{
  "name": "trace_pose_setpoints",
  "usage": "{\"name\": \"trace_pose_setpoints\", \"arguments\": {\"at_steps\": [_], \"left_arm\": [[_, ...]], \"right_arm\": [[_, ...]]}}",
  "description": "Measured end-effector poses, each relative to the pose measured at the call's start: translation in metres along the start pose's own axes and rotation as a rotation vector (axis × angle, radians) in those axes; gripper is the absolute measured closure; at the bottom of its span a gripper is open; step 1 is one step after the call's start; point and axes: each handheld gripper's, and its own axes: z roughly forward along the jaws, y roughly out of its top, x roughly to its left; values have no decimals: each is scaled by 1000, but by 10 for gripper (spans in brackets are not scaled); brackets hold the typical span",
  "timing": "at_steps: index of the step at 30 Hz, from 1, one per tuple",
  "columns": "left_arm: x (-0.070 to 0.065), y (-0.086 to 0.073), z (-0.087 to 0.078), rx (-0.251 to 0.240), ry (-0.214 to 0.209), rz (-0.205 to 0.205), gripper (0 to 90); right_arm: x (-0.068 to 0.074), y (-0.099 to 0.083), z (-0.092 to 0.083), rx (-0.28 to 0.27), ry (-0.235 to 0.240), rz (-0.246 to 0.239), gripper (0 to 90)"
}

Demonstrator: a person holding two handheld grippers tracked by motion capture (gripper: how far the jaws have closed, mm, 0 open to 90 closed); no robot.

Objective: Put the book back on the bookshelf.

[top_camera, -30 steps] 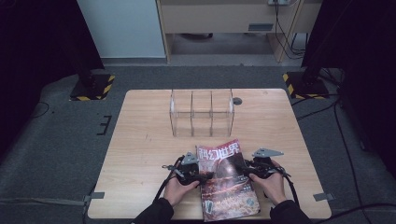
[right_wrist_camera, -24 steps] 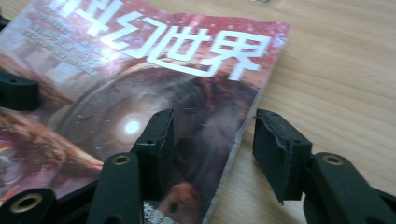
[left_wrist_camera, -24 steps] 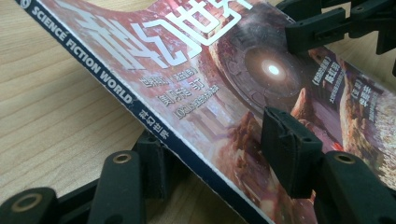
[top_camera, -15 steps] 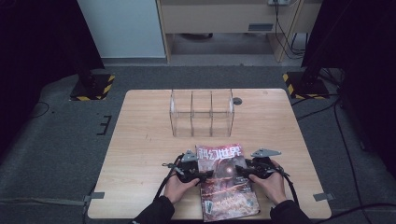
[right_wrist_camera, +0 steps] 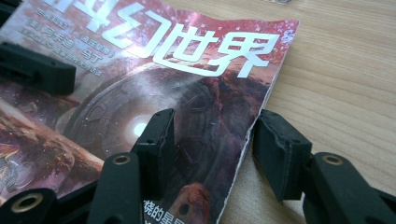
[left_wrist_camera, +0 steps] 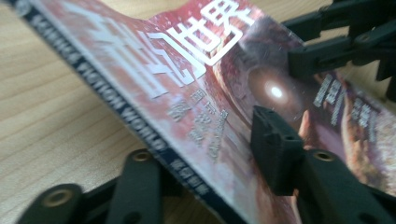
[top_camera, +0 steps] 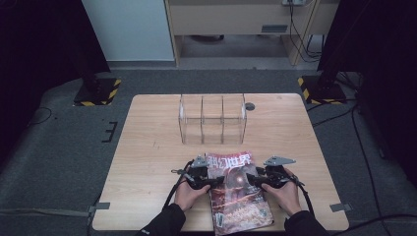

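Sitting in a dim room: grey carpet floor (top_camera: 69,147), dark curtains at both sides, a pale cabinet (top_camera: 236,19) and cables at the back, two yellow-black striped stand bases (top_camera: 98,93) beside the far table corners.

Light wood table (top_camera: 147,147), square-ish, fills the middle. Clear plastic rack (top_camera: 212,118) with three compartments stands upright at its far centre, well apart from the work. A small dark round spot (top_camera: 250,106) sits just right of the rack.

Magazine (top_camera: 238,189) lies at the near edge, centred between both hands. Long axis runs near-to-far with a slight tilt; title end points toward the rack, bottom end toward the person. Cover up, red with white title characters; spine on the left side. The left edge looks lifted off the wood in the left gripper view.

Left gripper (left_wrist_camera: 205,172): jaws straddle the spine edge, one over the cover, one under. They have just been closing, magazine between them; can't tell if the pads bite yet.

Right gripper (right_wrist_camera: 212,140): jaws straddle the right page edge, one pad on the cover, other beside the edge on the wood. Released, not clamped.
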Motion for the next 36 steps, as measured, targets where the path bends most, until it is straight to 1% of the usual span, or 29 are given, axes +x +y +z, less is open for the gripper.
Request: {"name": "trace_pose_setpoints", "arguments": {"at_steps": [4,5,7,9,10,13,17,20,21,23,24,25,27,28,31,34,36], "left_arm": [[-2,1,-3,-5,2,-16,632],[-2,2,-4,-7,1,-26,637],[-3,4,-7,-10,-1,-28,661],[-5,6,-10,-14,-1,-30,668],[-6,7,-12,-17,4,-31,676],[-7,11,-17,-30,9,-44,706],[-6,16,-27,-58,7,-65,730],[-4,21,-34,-77,2,-76,766],[-3,22,-36,-79,-1,-76,766],[-2,25,-41,-89,-6,-85,780],[-2,27,-44,-93,-6,-90,794],[-2,28,-46,-96,-5,-91,794],[-1,30,-51,-106,-8,-89,804],[-1,31,-53,-112,-10,-90,810],[-3,36,-60,-128,-16,-83,824],[-5,41,-68,-148,-16,-66,834],[-6,45,-74,-161,-12,-53,836]], "right_arm": [[0,0,0,-2,8,2,488],[0,0,0,-1,10,3,489],[0,1,-2,2,16,12,488],[-2,1,-2,0,19,5,489],[-2,2,-3,-6,23,13,489],[-7,4,-9,-35,20,20,482],[-11,5,-13,-45,11,23,470],[-16,5,-17,-51,-16,20,463],[-16,5,-17,-51,-16,20,463],[-18,5,-18,-49,-31,20,460],[-19,5,-19,-38,-47,18,455],[-19,5,-19,-38,-47,18,455],[-21,5,-20,-31,-66,0,453],[-21,5,-20,-21,-74,4,451],[-24,4,-22,-6,-100,-16,436],[-26,4,-23,3,-129,-8,405],[-29,3,-23,17,-147,-12,375]]}}
